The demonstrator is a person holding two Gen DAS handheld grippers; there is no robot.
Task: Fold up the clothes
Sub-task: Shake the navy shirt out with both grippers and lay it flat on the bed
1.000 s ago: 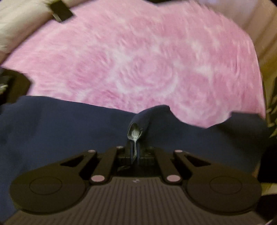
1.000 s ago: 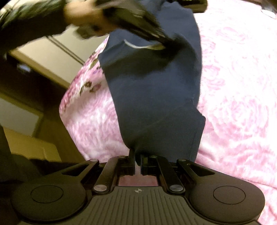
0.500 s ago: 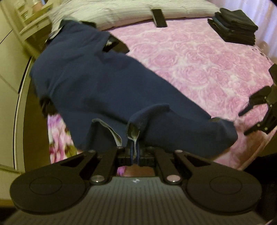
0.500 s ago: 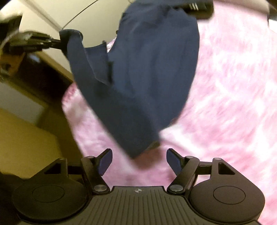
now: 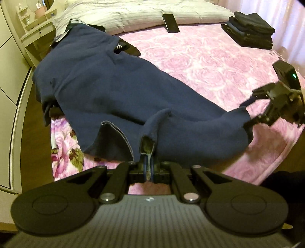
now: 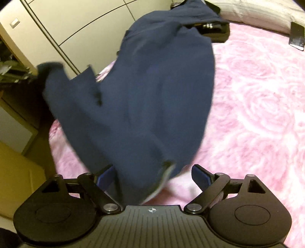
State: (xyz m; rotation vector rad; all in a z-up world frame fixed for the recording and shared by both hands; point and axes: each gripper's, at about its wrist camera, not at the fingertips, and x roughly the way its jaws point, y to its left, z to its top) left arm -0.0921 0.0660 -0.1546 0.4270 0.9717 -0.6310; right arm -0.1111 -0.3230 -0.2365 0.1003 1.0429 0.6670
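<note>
A navy blue garment (image 5: 114,91) lies stretched along the left side of the pink rose blanket (image 5: 190,63), and part of it hangs over the bed's edge. My left gripper (image 5: 148,167) is shut on a fold of its near hem and holds that fold lifted. In the right wrist view the garment (image 6: 152,95) droops, blurred, between the fingers of my right gripper (image 6: 152,173). Its jaws are opening and the blue pads (image 6: 199,173) stand clear of the cloth. The left wrist view shows the right gripper (image 5: 247,113) at the garment's right corner.
A stack of dark folded clothes (image 5: 249,30) sits at the far right of the bed. A black phone (image 5: 170,22) lies by the pale pillows (image 5: 133,11). A white shelf unit (image 5: 32,28) and wardrobe doors (image 6: 76,24) stand left of the bed.
My right gripper has let go of the garment and spread its jaws wide. My left gripper has swung away with the hem in it, drawing the garment out along the bed.
</note>
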